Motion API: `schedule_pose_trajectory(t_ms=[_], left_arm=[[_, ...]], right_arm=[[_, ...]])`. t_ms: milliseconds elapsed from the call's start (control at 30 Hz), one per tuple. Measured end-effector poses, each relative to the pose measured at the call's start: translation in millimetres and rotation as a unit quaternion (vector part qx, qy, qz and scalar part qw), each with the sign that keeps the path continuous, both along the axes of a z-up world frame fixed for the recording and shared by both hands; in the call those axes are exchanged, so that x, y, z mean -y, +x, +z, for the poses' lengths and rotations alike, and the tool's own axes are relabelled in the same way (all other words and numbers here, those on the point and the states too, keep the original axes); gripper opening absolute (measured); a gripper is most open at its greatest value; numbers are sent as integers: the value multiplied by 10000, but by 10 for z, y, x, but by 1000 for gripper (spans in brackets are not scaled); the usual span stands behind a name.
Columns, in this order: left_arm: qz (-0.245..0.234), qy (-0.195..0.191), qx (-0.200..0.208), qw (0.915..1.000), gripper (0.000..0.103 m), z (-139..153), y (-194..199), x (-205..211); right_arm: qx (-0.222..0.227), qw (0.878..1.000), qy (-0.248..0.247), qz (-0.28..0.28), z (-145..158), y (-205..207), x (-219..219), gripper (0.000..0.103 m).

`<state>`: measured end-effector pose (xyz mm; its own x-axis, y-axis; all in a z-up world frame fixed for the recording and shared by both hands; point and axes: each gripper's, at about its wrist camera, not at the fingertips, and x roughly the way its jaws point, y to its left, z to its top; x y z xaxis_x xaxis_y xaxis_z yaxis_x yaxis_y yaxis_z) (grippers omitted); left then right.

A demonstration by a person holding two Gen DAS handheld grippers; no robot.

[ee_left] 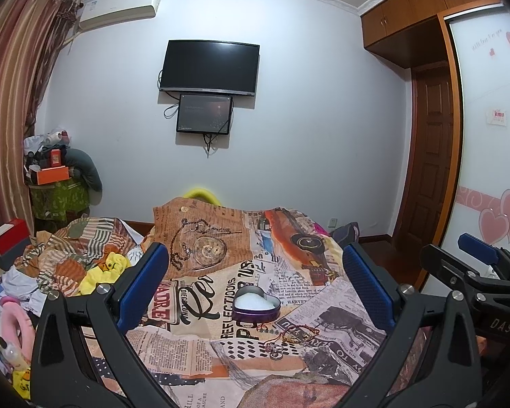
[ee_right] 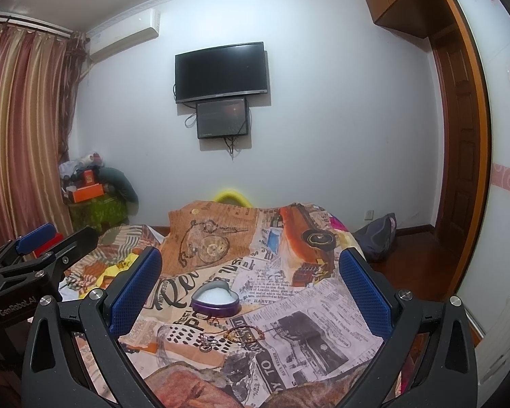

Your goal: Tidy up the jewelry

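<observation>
A purple heart-shaped tin (ee_left: 256, 302) (ee_right: 216, 301) with a white lining sits open on the newspaper-print cloth (ee_left: 289, 272). Just in front of it lies a small heap of jewelry (ee_left: 289, 336) (ee_right: 234, 335): red cord bracelets, a bead string and rings. My left gripper (ee_left: 255, 251) hovers above and short of the tin, jaws wide apart and holding nothing. My right gripper (ee_right: 251, 255) is level with it on the right, also open and holding nothing. Each gripper shows at the edge of the other's view: the right gripper (ee_left: 443, 246) and the left gripper (ee_right: 71, 233).
A heap of clothes (ee_left: 78, 258) with a yellow duck item lies left of the cloth, beside a red box (ee_left: 10, 241). A wardrobe with a white sliding door (ee_left: 486, 136) stands at the right. A dark bag (ee_right: 377, 238) sits on the wooden floor.
</observation>
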<state>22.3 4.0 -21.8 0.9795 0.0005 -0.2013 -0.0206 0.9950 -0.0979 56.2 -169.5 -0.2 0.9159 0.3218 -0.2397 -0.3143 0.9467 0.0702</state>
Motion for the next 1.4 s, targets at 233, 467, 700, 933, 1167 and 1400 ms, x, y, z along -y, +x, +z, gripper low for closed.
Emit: schedule_pose_trajectory(t_ms=[233, 467, 700, 933, 1167, 1400], left_arm=[[15, 6, -124, 9999, 103, -46, 134, -2], [114, -81, -528, 9985, 103, -228, 435, -106], [172, -184, -1436, 9893, 103, -637, 921, -291], [-95, -410, -2468, 9681, 103, -1153, 1332, -375], [-455, -346, -3204, 9456, 90, -1474, 1559, -314], [-802, -228, -3597, 9293, 71, -1645, 1710, -148]], right_arm=[[-132, 9999, -33, -21, -39, 80, -5, 103], [-460, 9987, -174, -157, -209, 310, 9, 103], [-1044, 9926, -531, -312, -565, 629, 57, 103], [-1727, 9810, -872, -148, -921, 903, 45, 103], [-2318, 9662, -1061, 376, -1218, 1084, -39, 103], [-2882, 9456, -989, 1137, -1441, 1249, -205, 75]])
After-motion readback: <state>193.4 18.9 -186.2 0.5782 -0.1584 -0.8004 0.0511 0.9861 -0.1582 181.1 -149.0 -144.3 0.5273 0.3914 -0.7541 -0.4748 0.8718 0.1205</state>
